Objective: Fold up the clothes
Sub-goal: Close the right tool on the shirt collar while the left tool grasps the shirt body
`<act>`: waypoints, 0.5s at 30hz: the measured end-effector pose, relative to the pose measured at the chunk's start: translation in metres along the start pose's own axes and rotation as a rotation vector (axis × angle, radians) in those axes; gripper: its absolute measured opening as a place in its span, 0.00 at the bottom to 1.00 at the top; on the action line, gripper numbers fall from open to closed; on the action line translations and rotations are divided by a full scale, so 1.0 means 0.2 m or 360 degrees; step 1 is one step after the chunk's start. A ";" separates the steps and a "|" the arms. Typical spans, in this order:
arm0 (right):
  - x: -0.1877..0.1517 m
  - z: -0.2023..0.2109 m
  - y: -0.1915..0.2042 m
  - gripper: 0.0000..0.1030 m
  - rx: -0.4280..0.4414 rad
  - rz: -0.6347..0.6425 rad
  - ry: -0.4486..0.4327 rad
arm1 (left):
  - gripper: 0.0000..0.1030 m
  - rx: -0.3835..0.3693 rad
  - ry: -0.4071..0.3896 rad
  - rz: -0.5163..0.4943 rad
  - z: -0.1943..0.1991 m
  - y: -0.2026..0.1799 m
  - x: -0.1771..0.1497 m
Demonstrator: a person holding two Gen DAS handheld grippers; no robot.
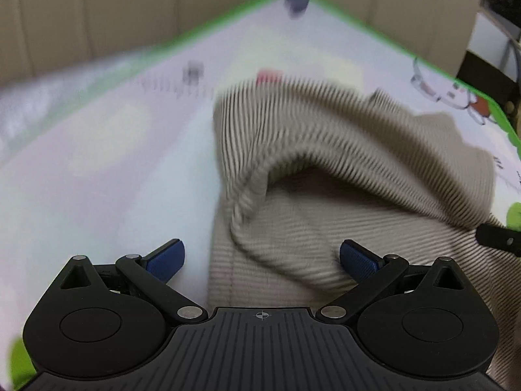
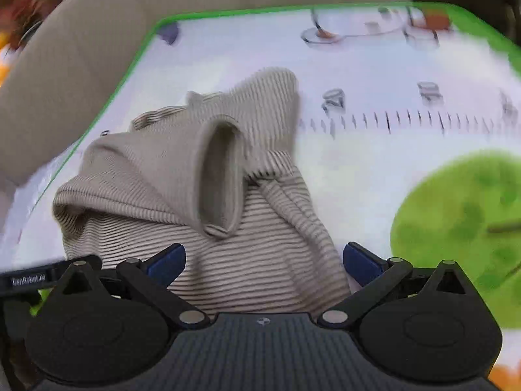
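A beige ribbed knit garment (image 1: 325, 163) lies bunched on a white play mat (image 1: 97, 163), one fold arched up over the flat part. My left gripper (image 1: 262, 257) hovers open just over its near left edge, blue pads (image 1: 166, 259) wide apart with nothing between them. In the right wrist view the same garment (image 2: 182, 176) shows a round cuff or neck opening (image 2: 221, 179) standing up. My right gripper (image 2: 263, 259) is open above the garment's near edge, its blue pads (image 2: 359, 260) either side of the cloth, not pinching it.
The mat (image 2: 374, 163) has a green border (image 1: 211, 22), a printed ruler scale (image 2: 407, 120) and a green circle (image 2: 462, 215). A beige sofa back (image 1: 130, 9) rises behind it. The other gripper's black tip (image 1: 498, 238) shows at the right edge; a labelled black part (image 2: 39, 280) at left.
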State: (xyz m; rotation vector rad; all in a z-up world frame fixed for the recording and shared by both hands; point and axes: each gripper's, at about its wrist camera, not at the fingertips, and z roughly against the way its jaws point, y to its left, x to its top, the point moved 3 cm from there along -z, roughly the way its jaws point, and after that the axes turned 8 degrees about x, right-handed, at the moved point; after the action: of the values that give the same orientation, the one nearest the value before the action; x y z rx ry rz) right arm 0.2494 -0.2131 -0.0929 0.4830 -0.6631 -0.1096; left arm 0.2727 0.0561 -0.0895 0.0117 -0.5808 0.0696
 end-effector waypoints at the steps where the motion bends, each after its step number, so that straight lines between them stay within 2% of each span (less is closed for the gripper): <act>1: -0.01 0.01 -0.01 1.00 0.0014 -0.0015 -0.0018 | 1.00 -0.0010 -0.0010 0.0021 -0.01 0.01 -0.01; 5: -0.01 0.01 0.02 0.99 -0.0006 0.0081 0.0045 | 1.00 0.0032 -0.0013 -0.0029 0.00 -0.04 -0.03; 7: -0.04 0.02 0.06 0.89 -0.0083 0.0195 0.0064 | 1.00 0.0028 0.0000 -0.0035 0.01 -0.04 -0.04; 8: -0.06 0.02 0.08 0.79 -0.0124 0.0259 0.0069 | 1.00 0.0027 0.0011 -0.0038 0.02 -0.04 -0.05; 10: -0.12 0.06 0.10 0.69 -0.0144 0.0344 0.0069 | 1.00 0.0039 0.0049 -0.0050 0.05 -0.04 -0.09; 12: -0.17 0.13 0.09 0.50 -0.0114 0.0340 0.0084 | 1.00 0.0062 0.0095 -0.0068 0.07 -0.06 -0.13; 13: -0.20 0.17 0.08 0.46 -0.0099 0.0330 0.0094 | 1.00 0.0070 0.0112 -0.0076 0.08 -0.06 -0.15; 15: -0.24 0.23 0.06 0.30 -0.0067 0.0289 0.0117 | 1.00 0.0068 0.0151 -0.0083 0.12 -0.08 -0.20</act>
State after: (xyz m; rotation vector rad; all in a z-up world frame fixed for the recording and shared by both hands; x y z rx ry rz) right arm 0.1820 -0.2097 -0.0833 0.3828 -0.6286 0.0655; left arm 0.2280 0.0379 -0.0909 0.0647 -0.4840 0.0318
